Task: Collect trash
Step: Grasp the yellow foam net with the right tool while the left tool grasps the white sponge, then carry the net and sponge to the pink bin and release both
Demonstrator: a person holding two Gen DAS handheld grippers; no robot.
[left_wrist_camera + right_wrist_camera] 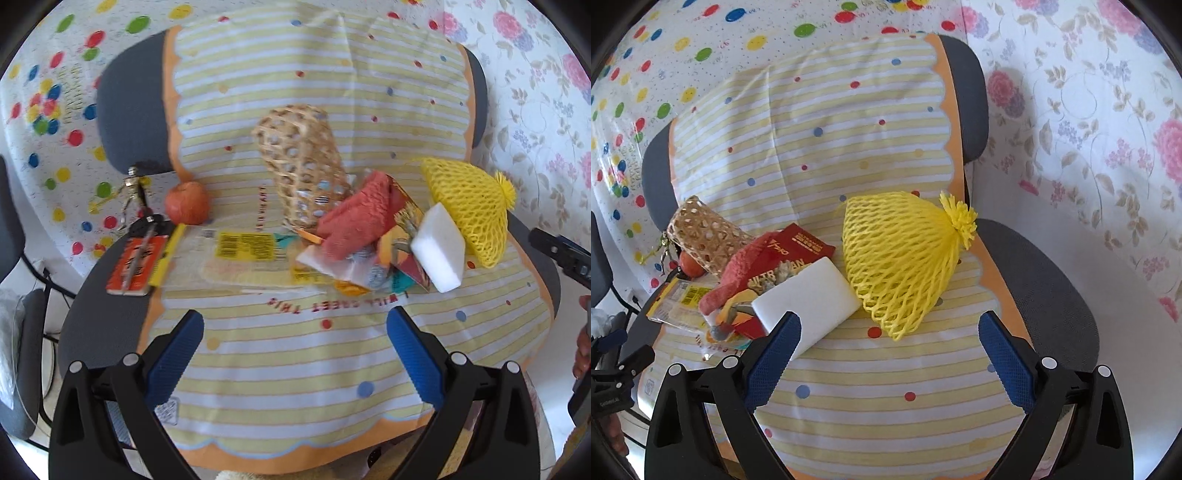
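Observation:
A woven basket [299,166] lies tipped on a striped cloth [295,362] over a chair seat. In front of it lies a pile: a pink foam sleeve [354,218], a red snack wrapper [406,236], a white foam block [439,247] and a yellow foam net [469,206]. A flat clear wrapper with yellow labels [243,251] lies to the left. My left gripper [295,325] is open and empty in front of the pile. My right gripper [890,325] is open and empty, its left finger just before the white block [809,299], the yellow net [901,258] between its fingers further off.
An apple [186,203], an orange notebook with a pen [135,266] and a small figurine [131,192] sit at the seat's left edge. The chair back [812,129] rises behind. Patterned sheets cover the surroundings. Another chair [22,332] stands at far left.

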